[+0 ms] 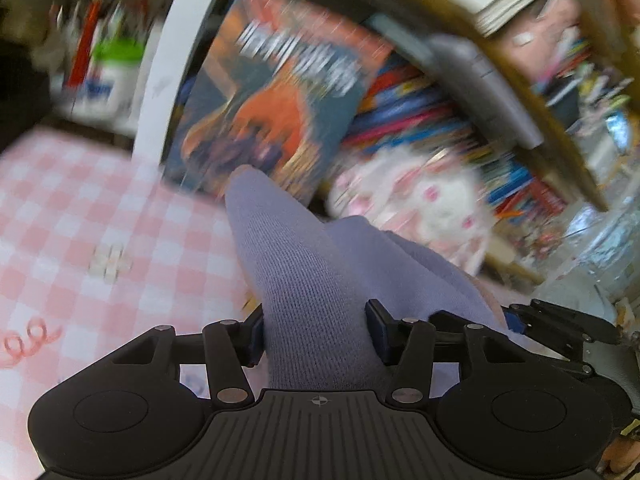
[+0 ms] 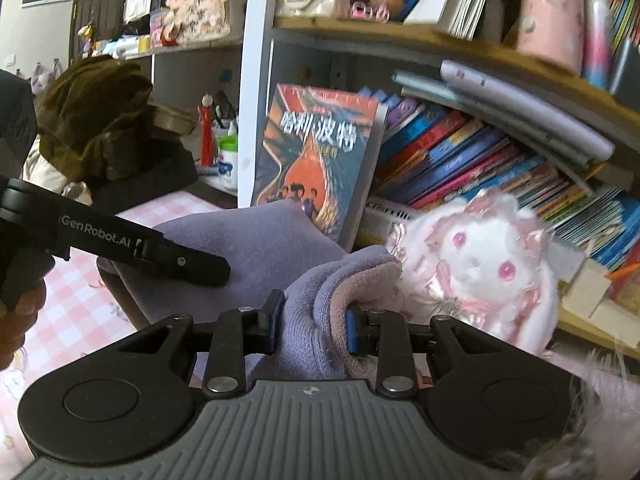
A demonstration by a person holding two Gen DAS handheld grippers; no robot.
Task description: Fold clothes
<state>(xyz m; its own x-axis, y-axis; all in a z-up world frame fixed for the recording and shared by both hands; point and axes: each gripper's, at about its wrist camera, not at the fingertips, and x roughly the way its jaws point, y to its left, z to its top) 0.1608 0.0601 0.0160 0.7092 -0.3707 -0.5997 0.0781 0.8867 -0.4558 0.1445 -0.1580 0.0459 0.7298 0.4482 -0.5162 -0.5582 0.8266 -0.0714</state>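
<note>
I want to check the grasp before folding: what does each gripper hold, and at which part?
Both hold the lavender knit garment. The left gripper pinches a bunched fold. The right gripper clamps a rolled edge showing the pinkish inner side.

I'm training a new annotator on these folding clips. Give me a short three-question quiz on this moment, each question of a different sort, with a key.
1. True or false: the left tool is shut on the purple garment.
2. Multiple choice: what sits right behind the garment in the right wrist view? A) a lamp B) a white plush toy C) a kettle
3. Fill in: the garment is held over a pink-and-white ____ cloth.

Key: 1 true. 2 B. 3 checked. The right tool also grips a bunched fold of the garment, with the orange book standing behind on the shelf.
</note>
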